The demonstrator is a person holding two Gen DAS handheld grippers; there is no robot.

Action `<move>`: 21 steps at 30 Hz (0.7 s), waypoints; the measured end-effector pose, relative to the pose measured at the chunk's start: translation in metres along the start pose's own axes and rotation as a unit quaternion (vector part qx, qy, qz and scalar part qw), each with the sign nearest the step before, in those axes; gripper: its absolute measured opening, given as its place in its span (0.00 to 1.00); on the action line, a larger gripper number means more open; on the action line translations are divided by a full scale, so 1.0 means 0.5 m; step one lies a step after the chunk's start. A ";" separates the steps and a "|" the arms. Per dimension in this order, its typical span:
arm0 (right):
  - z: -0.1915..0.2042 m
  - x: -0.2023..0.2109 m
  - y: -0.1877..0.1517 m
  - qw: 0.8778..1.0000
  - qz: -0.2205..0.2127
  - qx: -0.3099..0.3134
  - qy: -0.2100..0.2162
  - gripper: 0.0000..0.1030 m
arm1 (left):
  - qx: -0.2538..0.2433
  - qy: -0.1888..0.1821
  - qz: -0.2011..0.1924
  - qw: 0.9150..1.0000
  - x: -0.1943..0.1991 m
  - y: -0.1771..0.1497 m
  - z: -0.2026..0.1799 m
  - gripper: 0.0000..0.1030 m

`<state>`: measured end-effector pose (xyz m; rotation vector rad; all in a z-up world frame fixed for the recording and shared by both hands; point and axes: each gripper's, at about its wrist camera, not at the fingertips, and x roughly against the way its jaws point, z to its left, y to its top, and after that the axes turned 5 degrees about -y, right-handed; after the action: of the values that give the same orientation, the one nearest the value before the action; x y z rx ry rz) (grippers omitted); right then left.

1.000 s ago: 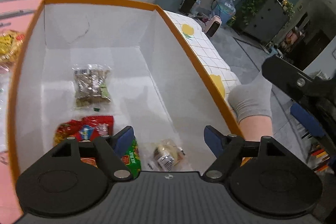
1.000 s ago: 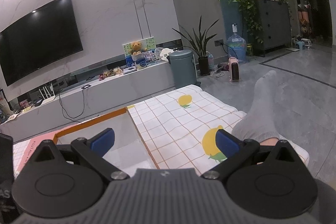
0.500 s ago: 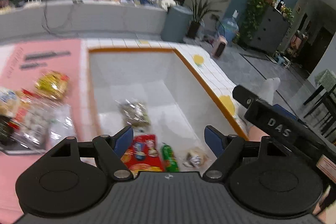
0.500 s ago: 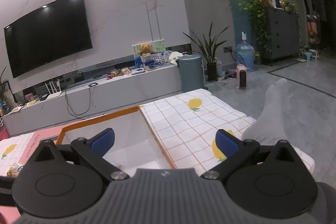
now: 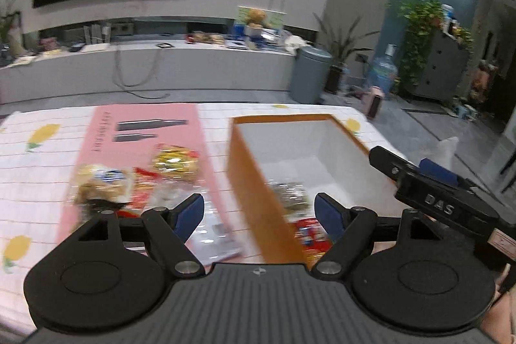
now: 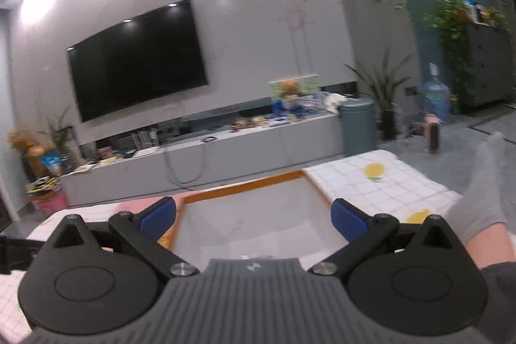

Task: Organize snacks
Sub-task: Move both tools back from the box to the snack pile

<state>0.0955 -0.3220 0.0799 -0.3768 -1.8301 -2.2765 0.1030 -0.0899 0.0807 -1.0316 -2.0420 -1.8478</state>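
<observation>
An orange box (image 5: 248,182) with white inner walls stands on the table. It holds a clear bag of nuts (image 5: 290,195) and a red pack (image 5: 311,234). Left of it, on a pink sheet (image 5: 145,124), lie a yellow pack (image 5: 175,162), a pale bread pack (image 5: 103,182), a red pack (image 5: 143,186) and a clear packet (image 5: 216,234), all blurred. My left gripper (image 5: 258,211) is open and empty, above the box's left wall. My right gripper (image 6: 253,215) is open and empty, over the near end of the box (image 6: 245,187).
A lemon-print cloth (image 5: 38,150) covers the table. The right gripper's black body (image 5: 441,205) sits just right of the box. A person's socked foot (image 6: 483,199) rests by the table's right edge. A TV console (image 6: 225,147) and a grey bin (image 6: 358,124) stand beyond.
My left gripper has risen out of the box and swung left, bringing the snacks on the pink sheet into view. The right gripper has turned left toward the box. Both stay open.
</observation>
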 end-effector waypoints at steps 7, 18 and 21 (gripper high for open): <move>0.117 0.017 -0.026 0.997 0.001 0.033 0.070 0.97 | 0.016 0.042 -0.008 0.999 0.042 -0.033 0.080 0.89; 0.247 -0.001 -0.103 0.987 0.033 0.094 0.124 0.97 | 0.069 0.094 0.013 0.993 0.047 -0.098 0.231 0.89; 0.275 -0.009 -0.128 0.983 0.044 0.118 0.132 0.97 | 0.080 0.105 0.024 0.991 0.044 -0.115 0.260 0.89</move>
<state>0.0904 -0.1741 0.0472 -0.1080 -1.8743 -1.9188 0.0907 0.0410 0.0221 -0.8017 -1.9859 -1.6590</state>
